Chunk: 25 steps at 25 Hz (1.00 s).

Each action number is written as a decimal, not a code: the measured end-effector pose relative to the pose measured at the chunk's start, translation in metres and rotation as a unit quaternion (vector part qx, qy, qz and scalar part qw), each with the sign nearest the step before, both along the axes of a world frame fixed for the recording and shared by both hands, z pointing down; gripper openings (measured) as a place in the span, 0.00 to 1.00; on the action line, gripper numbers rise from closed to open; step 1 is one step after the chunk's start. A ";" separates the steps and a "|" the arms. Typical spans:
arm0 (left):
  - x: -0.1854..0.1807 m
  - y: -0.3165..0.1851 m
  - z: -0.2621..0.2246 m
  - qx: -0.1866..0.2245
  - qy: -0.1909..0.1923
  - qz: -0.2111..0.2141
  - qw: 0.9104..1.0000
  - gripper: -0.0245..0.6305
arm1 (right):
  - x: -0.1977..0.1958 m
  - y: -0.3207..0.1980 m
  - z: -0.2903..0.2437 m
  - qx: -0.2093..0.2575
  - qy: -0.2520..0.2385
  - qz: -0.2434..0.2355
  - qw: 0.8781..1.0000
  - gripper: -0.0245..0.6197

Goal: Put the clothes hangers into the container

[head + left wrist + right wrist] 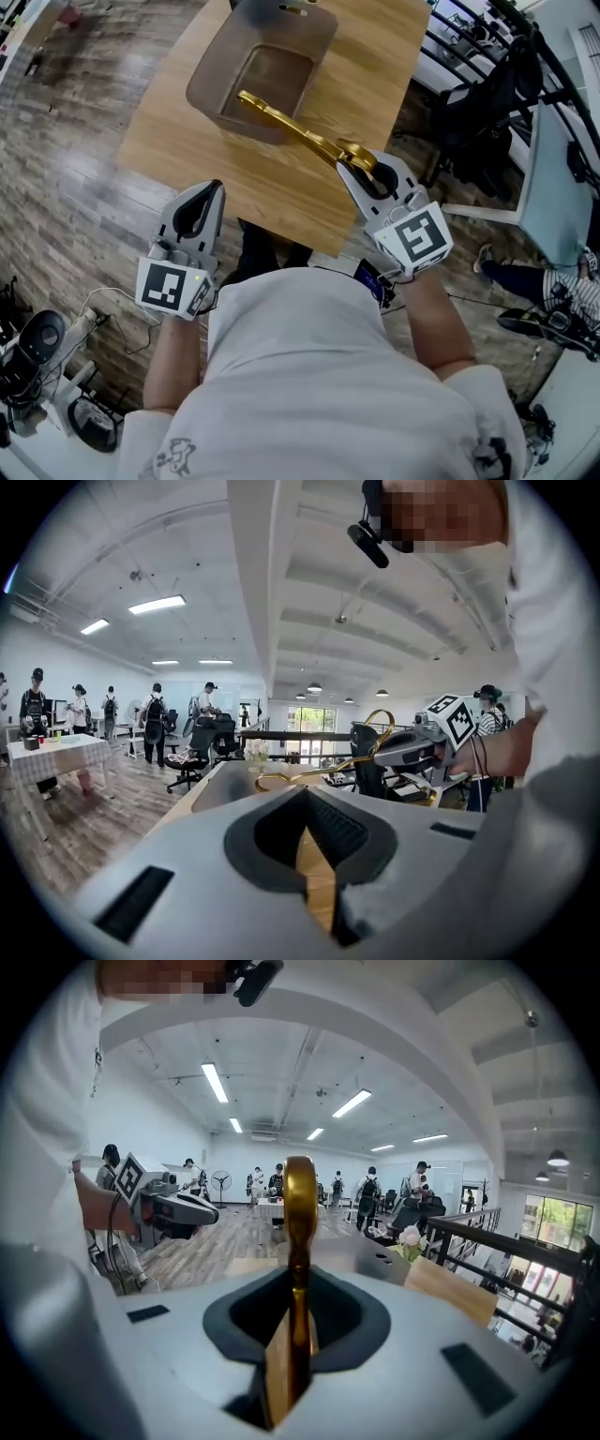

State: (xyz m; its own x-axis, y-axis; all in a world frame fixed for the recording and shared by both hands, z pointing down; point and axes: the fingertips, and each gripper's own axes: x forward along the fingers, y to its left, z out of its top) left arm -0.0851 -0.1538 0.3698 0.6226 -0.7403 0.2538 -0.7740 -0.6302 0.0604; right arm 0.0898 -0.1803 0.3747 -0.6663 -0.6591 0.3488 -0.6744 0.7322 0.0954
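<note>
Right claw: closed on the gold clothes hanger; the right gripper view shows the bar standing upright between the two pads, pinched on both sides.
Grip point: close to the hook end, with the hook curling just above the claw's tips.
Hanger's place: it reaches out from the right claw, up and to the left in the head view. Its far end lies over the opening of the container. Whether that end touches the container's inside I cannot tell.
Left claw: its jaws stand a narrow slit apart with nothing between them; only desk wood shows through the gap.
Left claw's place: at the near edge of the desk, well apart from the hanger and the container, and level with the right claw on the person's other side.
Container: a grey-brown bin with rounded corners, standing on the far part of the desk, open at the top.
Desk: light wood, bare around the bin.
Surroundings: wood-plank floor under the desk; a large white-ceilinged room with people standing at the far end.
</note>
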 end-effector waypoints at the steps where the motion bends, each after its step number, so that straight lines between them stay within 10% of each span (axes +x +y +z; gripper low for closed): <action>1: -0.003 -0.005 0.003 -0.003 0.000 0.001 1.000 0.05 | -0.004 -0.006 0.000 0.003 0.006 -0.001 1.000 0.14; 16: -0.047 -0.084 0.025 -0.027 0.002 0.021 0.999 0.05 | -0.072 -0.094 0.033 0.013 0.176 -0.061 0.982 0.14; 25: -0.069 -0.122 0.030 -0.034 0.010 0.032 0.999 0.05 | -0.111 -0.126 0.063 0.043 0.327 -0.105 0.938 0.14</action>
